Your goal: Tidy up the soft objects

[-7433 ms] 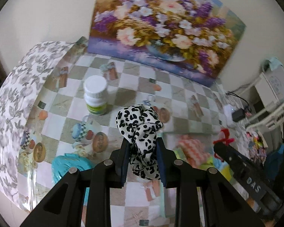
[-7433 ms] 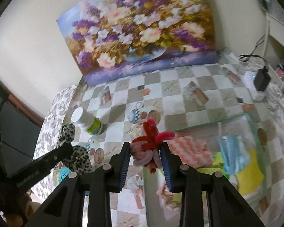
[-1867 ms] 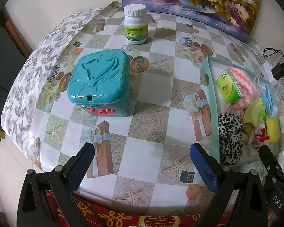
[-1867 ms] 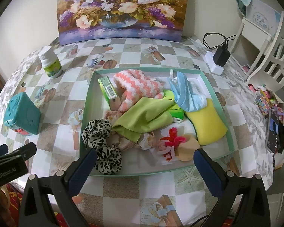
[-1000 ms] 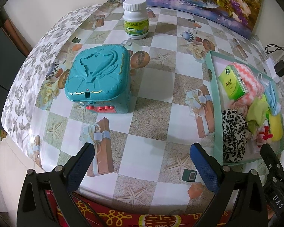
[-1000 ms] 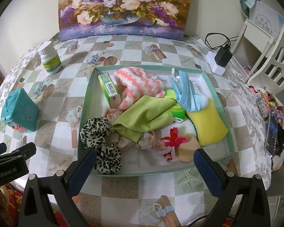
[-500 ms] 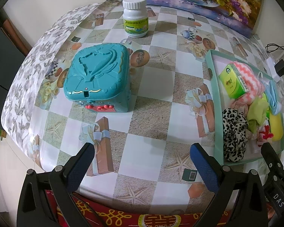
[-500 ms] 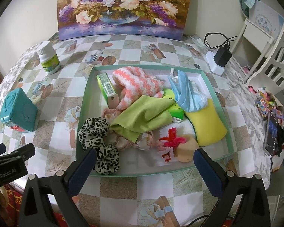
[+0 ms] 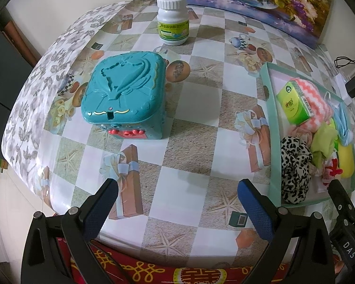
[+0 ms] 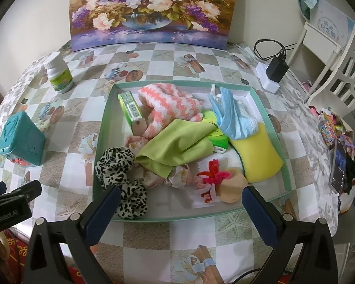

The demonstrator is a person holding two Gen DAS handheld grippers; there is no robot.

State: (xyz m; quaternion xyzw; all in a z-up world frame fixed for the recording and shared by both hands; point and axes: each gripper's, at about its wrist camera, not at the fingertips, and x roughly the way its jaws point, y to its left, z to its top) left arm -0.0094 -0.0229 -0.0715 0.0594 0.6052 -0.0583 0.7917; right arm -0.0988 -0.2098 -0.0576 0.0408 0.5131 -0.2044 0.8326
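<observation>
Both grippers: the left gripper [image 9: 177, 203] and the right gripper [image 10: 181, 209] hang above the near edge of the table [image 9: 196, 123], fingers spread wide, nothing between them.
Soft things: all that I can see lie inside the green tray [image 10: 104, 118]: leopard scrunchie [image 10: 120, 175] at the near left corner, red scrunchie [image 10: 210, 175] toward the near right, green cloth [image 10: 177, 146] in the middle, striped sock [image 10: 168, 104] at the back, blue mask [image 10: 234, 116] and yellow sponge [image 10: 258, 156] on the right.
Left outside: teal box [image 9: 125, 94] and white bottle [image 9: 172, 21], both hard and well apart from the tray.
Step in hand: judging by this, the gathering looks finished.
Next move: probably none, or only a check of the cloth for any stray soft piece; tidying the pile would call for a light pinch.
</observation>
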